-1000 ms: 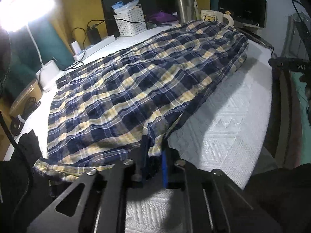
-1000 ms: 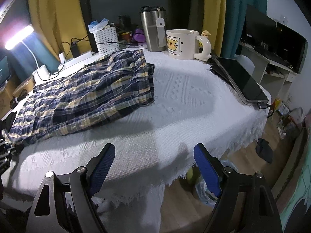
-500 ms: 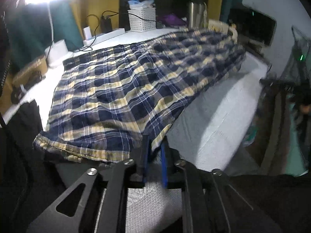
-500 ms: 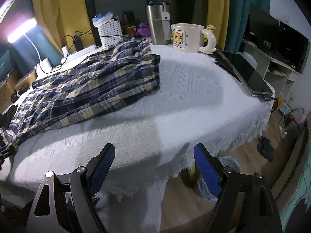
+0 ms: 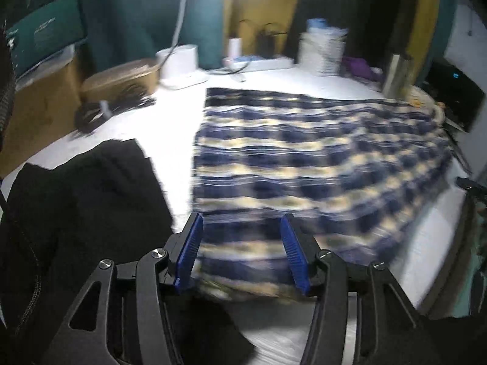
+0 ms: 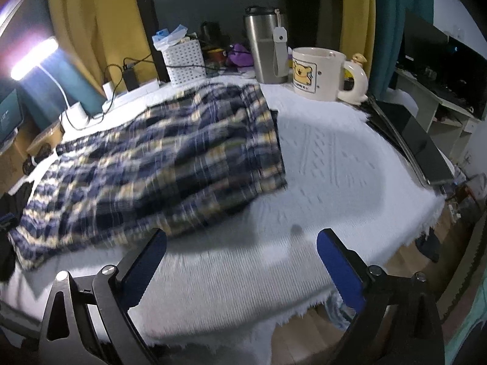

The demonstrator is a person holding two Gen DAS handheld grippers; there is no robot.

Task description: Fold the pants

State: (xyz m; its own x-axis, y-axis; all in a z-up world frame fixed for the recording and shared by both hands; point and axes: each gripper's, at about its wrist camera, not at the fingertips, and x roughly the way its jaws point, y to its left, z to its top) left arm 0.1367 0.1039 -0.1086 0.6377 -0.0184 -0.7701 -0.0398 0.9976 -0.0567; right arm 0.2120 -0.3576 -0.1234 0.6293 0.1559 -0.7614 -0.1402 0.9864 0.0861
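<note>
room: dim | curtains (image 6: 82, 21): yellow, 11 o'clock | lamp (image 6: 33, 57): lit, 10 o'clock | floor (image 6: 401, 258): wood, 4 o'clock

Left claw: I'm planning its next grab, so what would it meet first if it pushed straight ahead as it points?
Probably the near hem of the plaid pants, lying just ahead between the left claw's open fingers.

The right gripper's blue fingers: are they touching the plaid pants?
Apart. The right wrist view shows the right gripper open above the white tablecloth, with cloth visible between its fingers and the plaid pants.
</note>
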